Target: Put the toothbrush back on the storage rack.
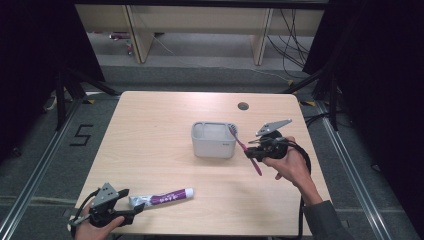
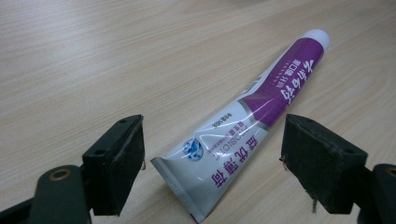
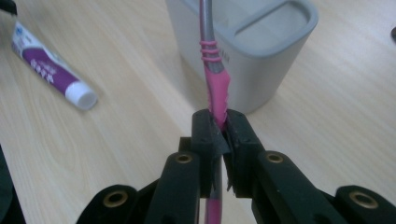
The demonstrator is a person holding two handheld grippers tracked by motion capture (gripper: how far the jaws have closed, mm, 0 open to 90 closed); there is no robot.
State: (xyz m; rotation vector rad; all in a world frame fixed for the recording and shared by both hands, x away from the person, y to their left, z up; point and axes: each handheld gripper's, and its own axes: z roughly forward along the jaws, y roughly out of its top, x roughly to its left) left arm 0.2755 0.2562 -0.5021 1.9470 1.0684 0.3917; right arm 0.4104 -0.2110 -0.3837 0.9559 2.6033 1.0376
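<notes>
A pink and grey toothbrush (image 1: pixel 246 148) hangs tilted over the table's right side, its head at the rim of a grey holder cup (image 1: pixel 213 140). My right gripper (image 1: pixel 253 151) is shut on the pink handle (image 3: pixel 217 95), close to the cup (image 3: pixel 261 51). A white and purple toothpaste tube (image 1: pixel 162 197) lies flat near the front left. My left gripper (image 1: pixel 137 209) stands open at the tube's crimped end. In the left gripper view the tube (image 2: pixel 243 126) lies between the two pads (image 2: pixel 123 161), which are apart from it.
The wooden table (image 1: pixel 165 120) has a round cable hole (image 1: pixel 243 106) at the back right. Dark stands and cables flank the table, and wooden shelving stands behind it.
</notes>
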